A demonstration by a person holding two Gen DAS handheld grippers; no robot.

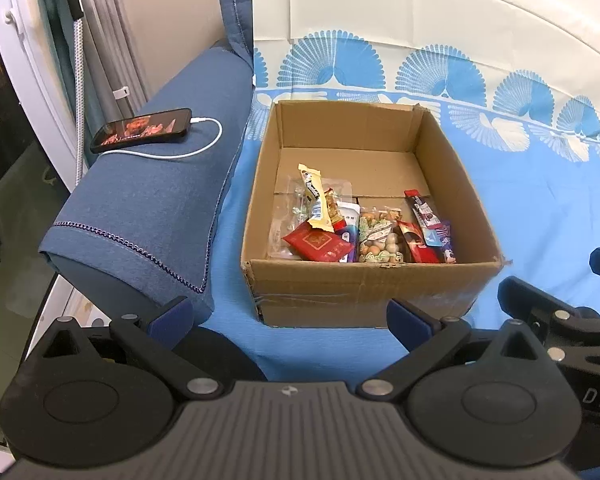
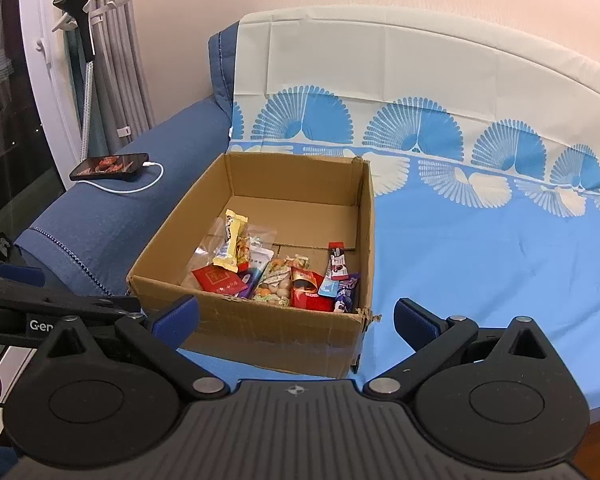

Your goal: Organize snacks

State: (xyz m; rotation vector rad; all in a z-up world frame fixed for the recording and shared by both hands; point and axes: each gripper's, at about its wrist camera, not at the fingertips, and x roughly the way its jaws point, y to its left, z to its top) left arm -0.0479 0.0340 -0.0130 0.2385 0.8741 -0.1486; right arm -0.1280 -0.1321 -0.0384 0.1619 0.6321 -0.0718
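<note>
Cardboard is what you face: an open cardboard box (image 1: 364, 280) sits on the blue patterned sheet (image 1: 540, 200), just beside the blue sofa armrest (image 1: 148, 208). All the snacks you can see already lie inside it, crowded toward the near wall: a red packet (image 1: 320, 245), a pale yellow bar (image 1: 315, 200) leaning over it, a clear bag of round nuts (image 1: 380, 236) in the middle, and a red and purple stick pack (image 1: 424, 212) to the right.

Your left gripper (image 1: 290, 318) stands wide apart with nothing between its fingers, and your right gripper (image 2: 296, 316) is the same, spread fully and empty. Both hover short of the box's near wall, touching nothing.

No snack shows loose on the sheet, so the gathering looks done or nearly so. If sorting inside the box is what remains, your next move calls for reaching over the near wall and closing on one packet only; the yellow bar on top is the easiest first pick. Mind the overlapping wrappers. A phone (image 1: 142, 134) on its white cable (image 1: 196, 148) rests on the armrest, well clear.
</note>
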